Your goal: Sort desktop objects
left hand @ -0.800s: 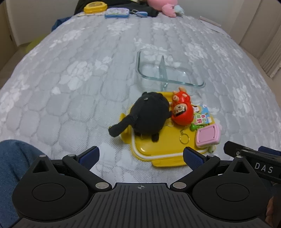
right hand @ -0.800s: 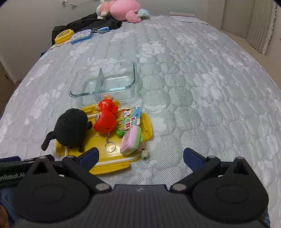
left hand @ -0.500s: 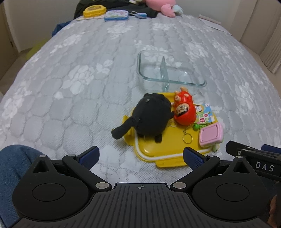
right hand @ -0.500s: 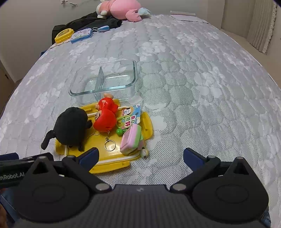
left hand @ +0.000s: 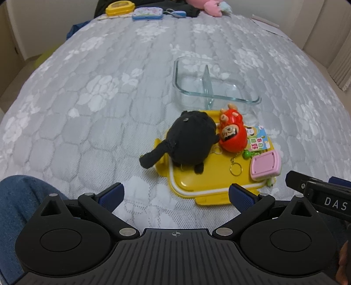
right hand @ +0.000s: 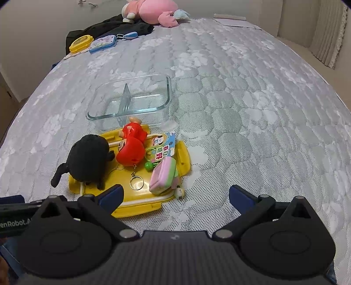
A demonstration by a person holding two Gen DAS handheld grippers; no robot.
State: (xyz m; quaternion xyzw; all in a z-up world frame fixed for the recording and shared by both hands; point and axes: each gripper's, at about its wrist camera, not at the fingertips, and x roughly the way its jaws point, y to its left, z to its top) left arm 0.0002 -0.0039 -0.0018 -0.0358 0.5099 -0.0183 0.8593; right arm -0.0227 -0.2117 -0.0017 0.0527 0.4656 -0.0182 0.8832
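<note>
A yellow lid [left hand: 210,182] [right hand: 140,203] lies on the grey quilted bed and carries a black plush [left hand: 188,140] [right hand: 87,161], a red doll keychain [left hand: 232,136] [right hand: 130,149], a colourful card [left hand: 258,140] [right hand: 163,145] and a pink-green case [left hand: 265,163] [right hand: 163,175]. Just behind it stands a clear glass container [left hand: 210,83] [right hand: 131,103] with a divider, nothing inside. My left gripper [left hand: 175,195] is open, held short of the lid's near edge. My right gripper [right hand: 175,195] is open too, near the lid's front right corner, nothing between its fingers.
At the far end of the bed lie a yellow box [right hand: 80,42], a blue tin [right hand: 103,43], dark clothing [right hand: 118,29] and a pink plush [right hand: 153,9]. A denim-clad knee [left hand: 24,195] sits at the left. Papers [right hand: 237,22] lie far right.
The left view has drawn back and tilted slightly, so the lid and toys sit a little lower in the picture. The right view is nearly unchanged. Both grippers stay open.
</note>
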